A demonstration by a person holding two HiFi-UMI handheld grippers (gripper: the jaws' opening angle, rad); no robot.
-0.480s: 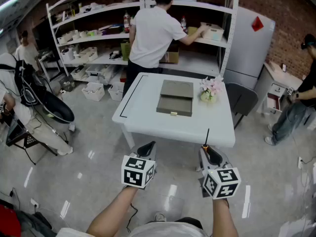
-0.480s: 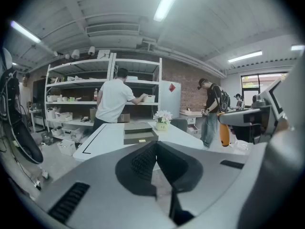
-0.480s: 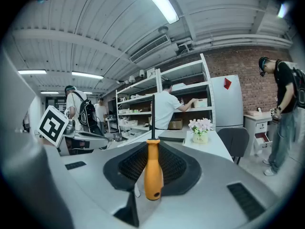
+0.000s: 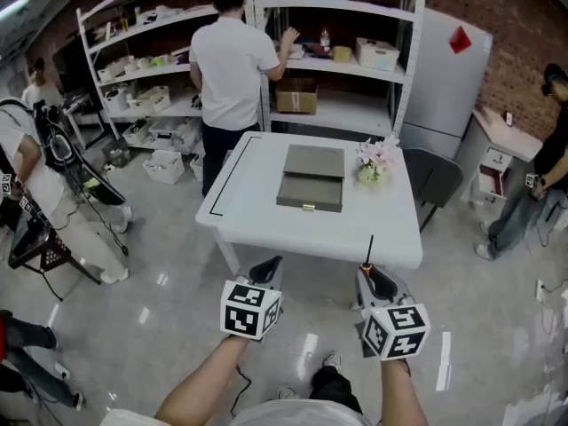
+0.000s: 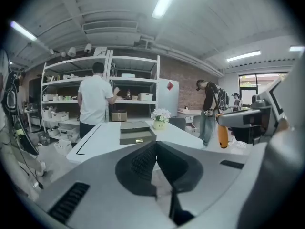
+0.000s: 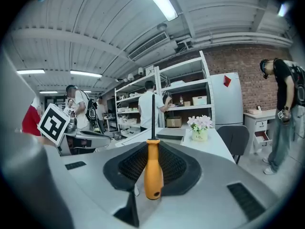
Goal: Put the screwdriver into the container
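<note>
Room: workshop with a brick wall, white shelving (image 4: 337, 51) and a pale glossy floor (image 4: 160, 327).

Surface (image 4: 266, 224): white, square, black line along its left and far edges.

Container (image 4: 311, 178): flat grey box lying mid-surface, with a small brass-coloured fitting on its near face.

Flower pot (image 4: 375, 161): pale blooms, just right of the container.

Chair (image 4: 435, 177): grey, at the surface's right side.

Person in a white shirt (image 4: 229, 65): standing at the shelving, back turned.

Left tongs (image 4: 264, 270): held over the floor on the near side of the surface. The jaws are pressed together with nothing between them.

Right tongs (image 4: 372, 279): held beside the left pair and clamped on the screwdriver's handle.

Screwdriver (image 4: 369, 256): orange handle gripped between the right jaws, with a thin black shaft standing out beyond the tips and pointing toward the surface. It is well apart from the container.

Other people: at the room's left and right edges.
</note>
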